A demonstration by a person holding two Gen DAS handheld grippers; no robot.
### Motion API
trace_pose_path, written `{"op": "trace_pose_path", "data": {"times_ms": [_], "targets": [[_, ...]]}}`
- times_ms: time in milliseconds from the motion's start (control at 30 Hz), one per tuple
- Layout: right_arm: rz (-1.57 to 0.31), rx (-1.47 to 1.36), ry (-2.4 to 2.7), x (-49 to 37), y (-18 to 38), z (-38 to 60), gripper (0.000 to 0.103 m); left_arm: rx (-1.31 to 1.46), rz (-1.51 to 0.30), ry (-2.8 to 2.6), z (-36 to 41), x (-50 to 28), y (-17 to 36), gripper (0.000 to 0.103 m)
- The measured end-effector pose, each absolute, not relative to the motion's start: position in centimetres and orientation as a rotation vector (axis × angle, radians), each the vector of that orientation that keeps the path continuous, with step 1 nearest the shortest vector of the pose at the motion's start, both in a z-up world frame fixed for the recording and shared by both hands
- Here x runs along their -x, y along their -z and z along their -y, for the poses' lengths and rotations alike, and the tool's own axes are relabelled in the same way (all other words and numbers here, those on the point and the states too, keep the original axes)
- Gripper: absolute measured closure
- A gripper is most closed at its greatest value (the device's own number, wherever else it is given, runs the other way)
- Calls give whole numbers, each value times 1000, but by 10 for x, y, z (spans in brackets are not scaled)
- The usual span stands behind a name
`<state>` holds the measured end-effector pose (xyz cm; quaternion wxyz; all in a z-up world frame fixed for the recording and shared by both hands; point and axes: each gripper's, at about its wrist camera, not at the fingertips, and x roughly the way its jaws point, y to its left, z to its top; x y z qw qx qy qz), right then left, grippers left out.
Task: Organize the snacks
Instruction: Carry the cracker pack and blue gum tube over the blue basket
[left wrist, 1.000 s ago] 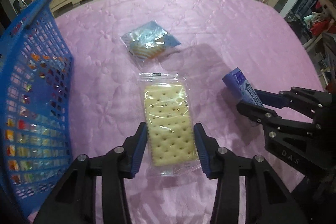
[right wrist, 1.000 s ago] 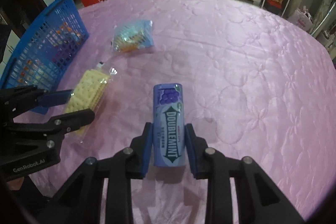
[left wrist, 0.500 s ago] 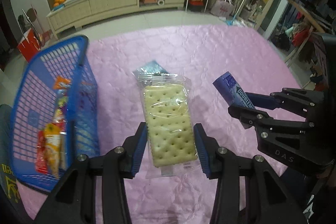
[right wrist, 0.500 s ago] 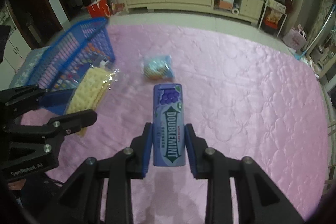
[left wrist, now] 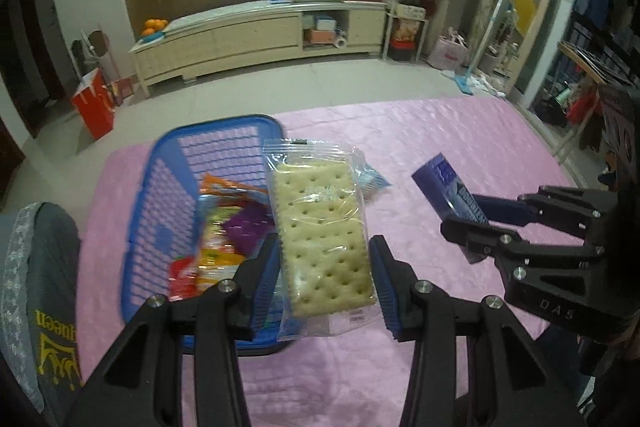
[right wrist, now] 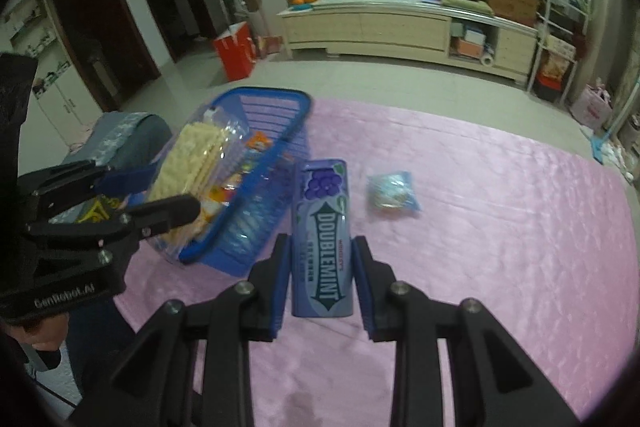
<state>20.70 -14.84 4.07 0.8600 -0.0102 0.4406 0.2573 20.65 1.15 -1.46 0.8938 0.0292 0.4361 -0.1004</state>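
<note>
The left hand-held gripper is closed partway on a clear-wrapped cracker pack, its blue pads pressing the pack's two long edges near the lower end, so the pack sticks out forward beyond the fingertips with its broad face toward the left wrist camera. The pack's long axis runs along the gripper's pointing line, its sealed top end away from the hand. It hangs in the air over the near right edge of the blue basket, which sits on the pink quilted cover and already holds several bright snack wrappers; a grip low on the pack probably leaves most of its length free to clear the rim and go in. The right hand-held gripper is closed on a purple Doublemint gum container, pads on its narrow sides near the bottom. The container also points forward along the fingers, its grape-printed end farthest from the hand, and it is held above the cover just right of the basket, seemingly waiting its turn. A small blue snack packet lies flat on the cover, apart from both grippers, not yet collected.
</note>
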Motion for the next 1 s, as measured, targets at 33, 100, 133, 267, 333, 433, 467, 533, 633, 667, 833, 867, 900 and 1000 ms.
{"op": "trace_pose_path", "data": {"times_ms": [33, 100, 133, 267, 333, 433, 467, 533, 633, 667, 833, 867, 900, 1000], "targets": [[-922, 19, -549, -207, -42, 142, 68, -54, -898, 202, -17, -205, 13, 61], [-920, 12, -576, -208, -42, 129, 68, -33, -895, 187, -33, -205, 12, 61], [-919, 13, -587, -209, -42, 123, 68, -29, -899, 176, -42, -207, 13, 61], [-927, 24, -621, -221, -40, 95, 68, -14, -917, 140, -69, -216, 18, 61], [-938, 26, -636, -228, -37, 82, 68, -3, -928, 134, -81, -221, 22, 61], [-950, 32, -648, -237, -33, 65, 68, -5, -941, 129, -91, -229, 29, 61], [-954, 31, -652, -239, -31, 63, 68, -5, -945, 127, -92, -231, 31, 61], [-963, 32, -660, -243, -28, 54, 68, -2, -958, 125, -96, -237, 35, 61], [-974, 36, -660, -253, -21, 47, 68, 2, -976, 133, -101, -250, 42, 61], [-977, 35, -660, -255, -20, 46, 68, 4, -983, 139, -102, -255, 45, 61], [-991, 28, -659, -264, -15, 44, 68, -19, -1031, 171, -93, -270, 56, 61], [-985, 39, -653, -264, -14, 43, 68, -31, -1033, 171, -91, -272, 58, 61], [-981, 47, -647, -265, -13, 44, 68, -38, -1036, 173, -92, -274, 60, 61], [-992, 34, -641, -268, -10, 48, 68, -40, -1048, 173, -90, -281, 64, 61]]}}
